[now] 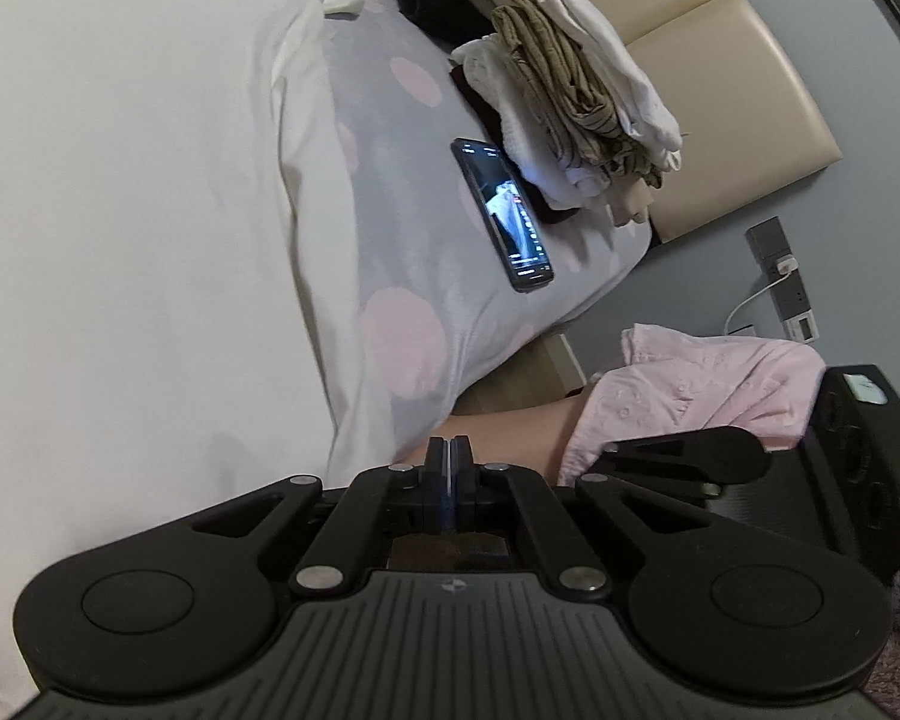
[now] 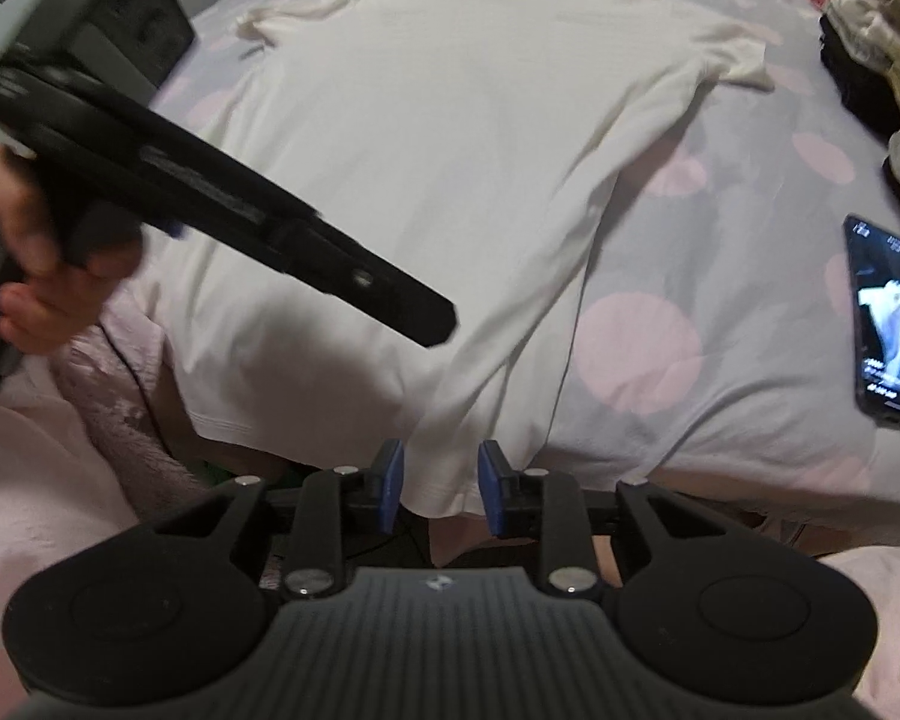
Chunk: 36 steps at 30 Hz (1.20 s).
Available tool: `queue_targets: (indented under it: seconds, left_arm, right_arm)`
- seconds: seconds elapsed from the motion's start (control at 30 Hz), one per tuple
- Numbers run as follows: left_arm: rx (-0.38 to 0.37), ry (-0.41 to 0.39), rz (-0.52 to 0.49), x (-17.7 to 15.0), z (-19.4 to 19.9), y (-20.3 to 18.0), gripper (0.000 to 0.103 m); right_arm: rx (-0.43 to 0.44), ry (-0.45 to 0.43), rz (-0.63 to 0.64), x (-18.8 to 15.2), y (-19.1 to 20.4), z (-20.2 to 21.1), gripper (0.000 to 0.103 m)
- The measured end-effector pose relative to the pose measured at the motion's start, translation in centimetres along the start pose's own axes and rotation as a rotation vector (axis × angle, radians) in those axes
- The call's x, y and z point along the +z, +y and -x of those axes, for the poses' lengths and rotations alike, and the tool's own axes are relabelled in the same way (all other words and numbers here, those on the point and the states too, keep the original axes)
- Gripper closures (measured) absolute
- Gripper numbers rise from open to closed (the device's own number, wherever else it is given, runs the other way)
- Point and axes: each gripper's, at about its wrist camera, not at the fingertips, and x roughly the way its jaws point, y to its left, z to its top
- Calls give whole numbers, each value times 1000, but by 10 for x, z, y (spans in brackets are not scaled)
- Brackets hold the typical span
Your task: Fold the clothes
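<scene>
A white T-shirt (image 1: 138, 210) (image 2: 450, 120) lies spread flat on the bed, its hem at the near edge. My right gripper (image 2: 440, 480) is open at that edge, and a corner of the hem hangs down between its blue pads (image 2: 390, 474). My left gripper (image 1: 448, 462) is shut, with nothing visible between its fingers. In the right wrist view a hand holds it in the air above the shirt's lower left part, its tip (image 2: 438, 324) pointing right. The right gripper's side (image 1: 690, 462) shows in the left wrist view.
A lit phone (image 1: 501, 213) (image 2: 888, 330) lies on the dotted lavender sheet (image 2: 690, 240) right of the shirt. Beyond it stands a stack of folded clothes (image 1: 570, 90) (image 2: 870, 42) by the beige headboard (image 1: 720, 60). A pink sleeve (image 1: 690, 384) is near.
</scene>
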Motion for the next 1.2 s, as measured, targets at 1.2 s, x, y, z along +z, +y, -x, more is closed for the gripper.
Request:
queue_targets:
  seconds: [1.2]
  left_arm:
    - [99, -60, 34, -1, 14, 20, 103]
  right_arm:
    - [36, 103, -13, 2, -23, -20, 100]
